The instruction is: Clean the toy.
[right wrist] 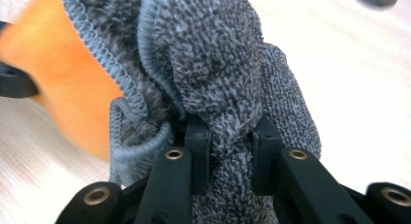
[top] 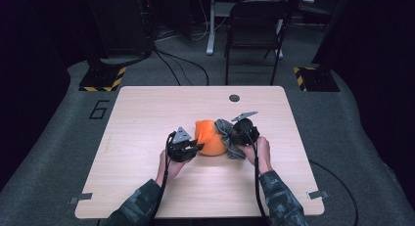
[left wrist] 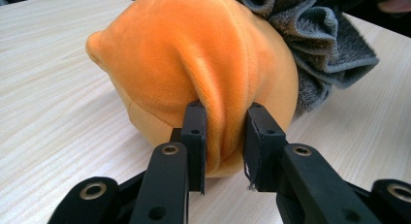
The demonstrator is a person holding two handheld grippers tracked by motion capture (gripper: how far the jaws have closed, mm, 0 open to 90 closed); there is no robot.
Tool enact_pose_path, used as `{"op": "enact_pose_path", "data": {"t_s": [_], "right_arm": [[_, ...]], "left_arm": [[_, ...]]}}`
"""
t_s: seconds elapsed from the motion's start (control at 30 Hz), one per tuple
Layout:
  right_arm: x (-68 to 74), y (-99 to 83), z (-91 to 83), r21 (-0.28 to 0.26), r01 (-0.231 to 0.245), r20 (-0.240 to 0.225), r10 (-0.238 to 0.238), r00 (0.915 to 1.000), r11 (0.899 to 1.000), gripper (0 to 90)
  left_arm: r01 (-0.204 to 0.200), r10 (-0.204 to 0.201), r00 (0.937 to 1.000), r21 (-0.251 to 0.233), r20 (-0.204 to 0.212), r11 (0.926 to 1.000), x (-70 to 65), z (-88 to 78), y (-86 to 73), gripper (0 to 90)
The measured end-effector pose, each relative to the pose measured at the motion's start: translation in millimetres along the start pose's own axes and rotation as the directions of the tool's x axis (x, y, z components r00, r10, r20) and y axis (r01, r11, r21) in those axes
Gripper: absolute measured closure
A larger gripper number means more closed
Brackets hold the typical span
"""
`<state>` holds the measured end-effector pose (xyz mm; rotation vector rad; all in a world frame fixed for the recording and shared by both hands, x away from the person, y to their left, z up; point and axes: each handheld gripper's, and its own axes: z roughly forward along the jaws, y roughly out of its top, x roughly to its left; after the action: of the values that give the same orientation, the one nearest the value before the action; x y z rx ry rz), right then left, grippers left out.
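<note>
Both grippers grip: our left gripper (left wrist: 224,146) pinches a fold of the orange plush toy (top: 209,137) from its left, while our right gripper (right wrist: 230,153) clamps the grey cloth (top: 229,133) bunched against the toy's right side, mid-table (top: 147,113).

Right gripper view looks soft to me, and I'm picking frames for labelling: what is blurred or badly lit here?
Right gripper view: grey towel sharp, orange plush smeared, table washed out. Left gripper view: orange plush crisp with soft sheen. High view: table well lit, surroundings dark.
</note>
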<state>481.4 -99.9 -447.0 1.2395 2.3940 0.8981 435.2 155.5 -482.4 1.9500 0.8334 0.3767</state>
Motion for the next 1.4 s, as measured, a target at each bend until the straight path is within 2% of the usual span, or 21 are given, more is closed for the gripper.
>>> {"op": "enact_pose_path", "data": {"t_s": [0.13, 0.4, 0.53, 0.63, 0.73, 0.83, 0.93, 1.03, 1.1, 1.13, 1.4], "right_arm": [[-5.6, -4.3, 8.1, 0.039, 0.001, 0.024, -0.001, 0.9997, 0.999, 74.6], [-17.1, -16.6, 31.0, 0.116, -0.048, 0.029, 0.045, 0.9986, 0.992, 74.3], [-16.9, -15.2, 28.2, 0.122, -0.041, 0.035, 0.037, 0.9987, 0.992, 74.6], [-18.5, -11.0, 18.8, 0.104, -0.034, 0.049, 0.029, 0.9984, 0.994, 74.9], [-19.3, -4.8, 1.9, 0.042, -0.03, 0.047, 0.028, 0.9985, 0.999, 75.0], [-13.7, 3.6, -17.7, -0.045, -0.037, 0.02, 0.038, 0.9991, 0.998, 75.0], [-1.1, 10.8, -28.2, -0.09, -0.016, -0.014, 0.015, 0.9998, 0.996, 75.0], [12.0, 14.0, -23.9, -0.077, 0.036, -0.023, -0.038, 0.999, 0.996, 74.7], [20.2, 12.5, -12.5, -0.046, 0.07, -0.004, -0.07, 0.9976, 0.997, 74.8], [22.1, 11.2, -7.9, -0.049, 0.078, 0.013, -0.077, 0.9969, 0.996, 74.8], [18.9, 9.9, -2.5, -0.062, 0.061, 0.019, -0.06, 0.998, 0.996, 75.0]], "left_arm": [[0.006, -0.006, 1.0, 0.0, 0.002, 1.0, 0.1, 0.0, -0.3, 72.4], [0.003, -0.004, 1.0, -0.006, -0.007, 1.0, 0.9, 0.4, -0.6, 71.7], [0.005, -0.005, 1.0, 0.0, -0.004, 1.0, 2.2, -0.6, -0.6, 71.4], [0.011, -0.011, 0.9999, -0.002, -0.006, 0.9999, 3.8, -0.9, -1.1, 71.2], [0.007, -0.007, 1.0, 0.003, -0.006, 1.0, 4.7, -1.2, -0.9, 71.0], [0.008, -0.008, 0.9999, 0.003, -0.007, 1.0, 4.2, -1.1, -0.8, 70.9], [0.013, -0.013, 0.9999, 0.002, -0.007, 0.9999, 4.3, -0.9, -1.0, 70.4], [0.011, -0.011, 0.9998, -0.002, -0.015, 0.9999, 3.7, -0.6, -1.2, 69.6], [-0.005, 0.005, 0.9998, 0.006, -0.022, 1.0, 4.0, -0.7, -1.0, 68.6], [-0.008, 0.008, 0.9997, 0.005, -0.023, 1.0, 4.0, -0.6, -1.0, 67.9], [-0.012, 0.013, 0.9983, 0.004, -0.057, 0.9999, 3.5, -2.4, -0.8, 56.6]]}}
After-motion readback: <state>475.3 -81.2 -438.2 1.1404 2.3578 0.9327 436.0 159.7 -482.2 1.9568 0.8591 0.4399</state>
